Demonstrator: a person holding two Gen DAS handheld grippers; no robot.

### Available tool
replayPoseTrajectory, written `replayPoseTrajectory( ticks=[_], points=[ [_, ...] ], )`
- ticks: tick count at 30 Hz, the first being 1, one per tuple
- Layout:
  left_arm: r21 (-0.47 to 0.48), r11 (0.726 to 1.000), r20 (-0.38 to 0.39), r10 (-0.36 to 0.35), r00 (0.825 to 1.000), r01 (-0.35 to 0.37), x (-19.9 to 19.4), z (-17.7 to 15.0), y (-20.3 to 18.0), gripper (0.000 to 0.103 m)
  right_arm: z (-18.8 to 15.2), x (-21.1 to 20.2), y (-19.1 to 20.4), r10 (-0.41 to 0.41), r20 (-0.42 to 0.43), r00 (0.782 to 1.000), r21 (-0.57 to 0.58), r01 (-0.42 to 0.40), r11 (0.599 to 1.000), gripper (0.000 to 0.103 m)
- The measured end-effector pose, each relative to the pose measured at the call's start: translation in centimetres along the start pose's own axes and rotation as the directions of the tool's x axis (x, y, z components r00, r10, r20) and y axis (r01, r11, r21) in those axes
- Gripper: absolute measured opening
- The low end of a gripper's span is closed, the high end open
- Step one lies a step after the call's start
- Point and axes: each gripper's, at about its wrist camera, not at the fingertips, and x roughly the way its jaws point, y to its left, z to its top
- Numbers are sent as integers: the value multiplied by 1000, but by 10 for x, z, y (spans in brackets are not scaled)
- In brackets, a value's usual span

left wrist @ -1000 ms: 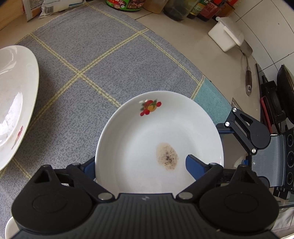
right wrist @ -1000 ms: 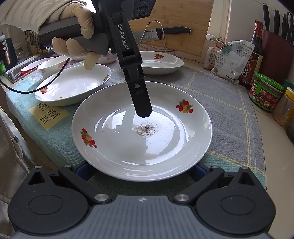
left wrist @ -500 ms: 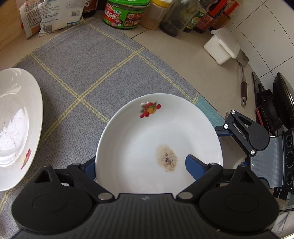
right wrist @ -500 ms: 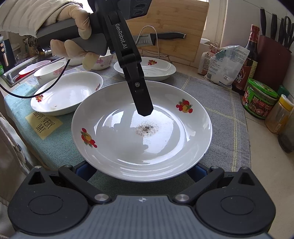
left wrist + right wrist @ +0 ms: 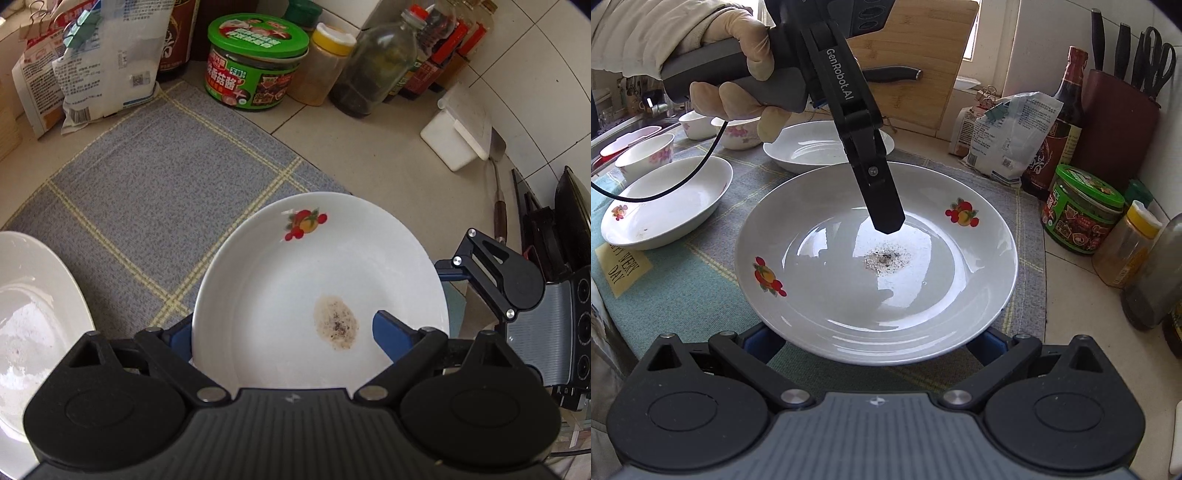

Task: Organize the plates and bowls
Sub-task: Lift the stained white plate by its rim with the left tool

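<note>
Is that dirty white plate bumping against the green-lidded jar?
Apart. The right wrist view shows grey cloth and bare counter between the rim of the plate and the green-lidded jar.

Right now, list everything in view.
fruit-print plate: one, white, dirty centre, between both grippers
deep plates: two, white, on the cloth, left and behind
bowls: three, white with pink flowers, far left
cloth: one, grey with yellow lines, on the counter
jar: one, green lid, past the cloth
bags: two, white, beside the jar
knife block: one, dark red, rear right
gloved hand: one, holding the left gripper
left gripper: black, blue fingers
right gripper: same, fingers under the plate's rim
</note>
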Motion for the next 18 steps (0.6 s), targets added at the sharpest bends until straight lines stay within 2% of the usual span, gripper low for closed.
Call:
replayPoseTrajectory(
  ticks=[9, 18],
  points=[
    [12, 1000, 19, 5, 1000, -5, 16, 31, 14, 94, 7, 19, -28, -20, -10, 1000, 14, 20, 1000, 103],
    [9, 1000, 20, 0, 1000, 0, 31, 48, 23, 94, 7, 32, -43, -19, -29, 999, 41, 20, 999, 103]
  ],
)
